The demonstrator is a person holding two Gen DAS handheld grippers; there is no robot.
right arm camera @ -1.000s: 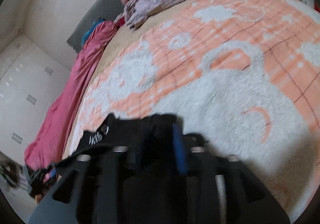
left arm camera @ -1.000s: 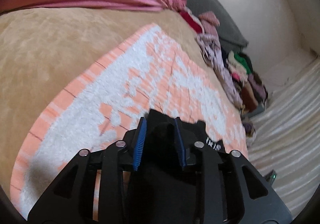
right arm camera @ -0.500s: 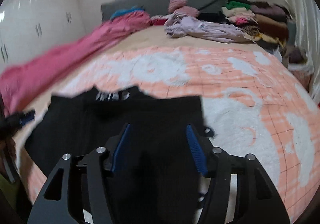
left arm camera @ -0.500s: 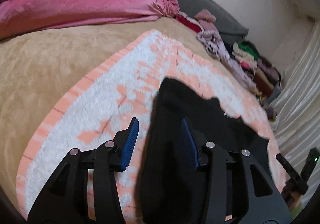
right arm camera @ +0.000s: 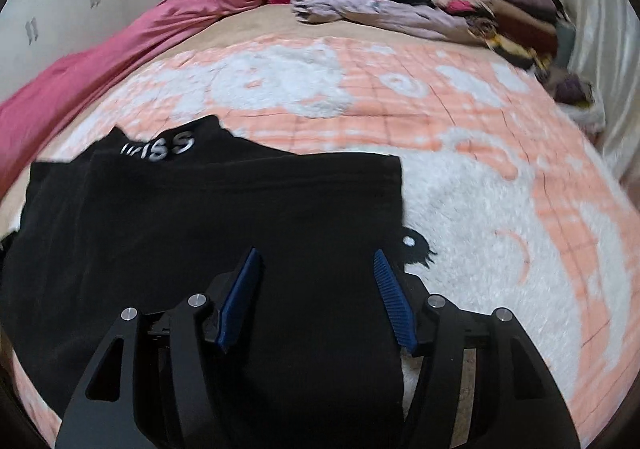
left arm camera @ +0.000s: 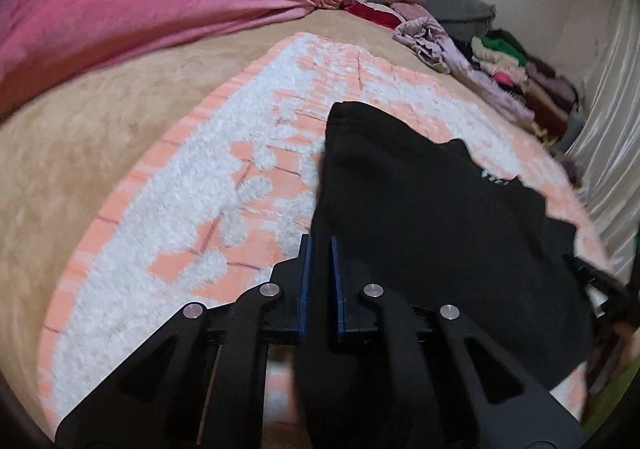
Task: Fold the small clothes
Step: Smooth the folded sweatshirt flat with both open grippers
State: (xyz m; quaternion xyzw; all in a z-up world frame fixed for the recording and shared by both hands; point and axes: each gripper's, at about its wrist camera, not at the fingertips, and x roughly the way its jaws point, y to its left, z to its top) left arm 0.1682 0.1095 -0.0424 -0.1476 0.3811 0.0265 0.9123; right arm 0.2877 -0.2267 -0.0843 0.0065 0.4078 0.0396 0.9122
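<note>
Black garment (right arm camera: 208,233): left tongs (left arm camera: 319,285) pinching edge, right tongs (right arm camera: 316,297) spread above.

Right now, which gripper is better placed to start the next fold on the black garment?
Left. The left gripper has its jaws nearly shut at the black garment edge; the right gripper hangs open above the cloth.

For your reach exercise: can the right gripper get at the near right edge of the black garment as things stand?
Probably yes. The right gripper is open directly over the black garment, whose right edge lies flat on the orange blanket with nothing in the way.
</note>
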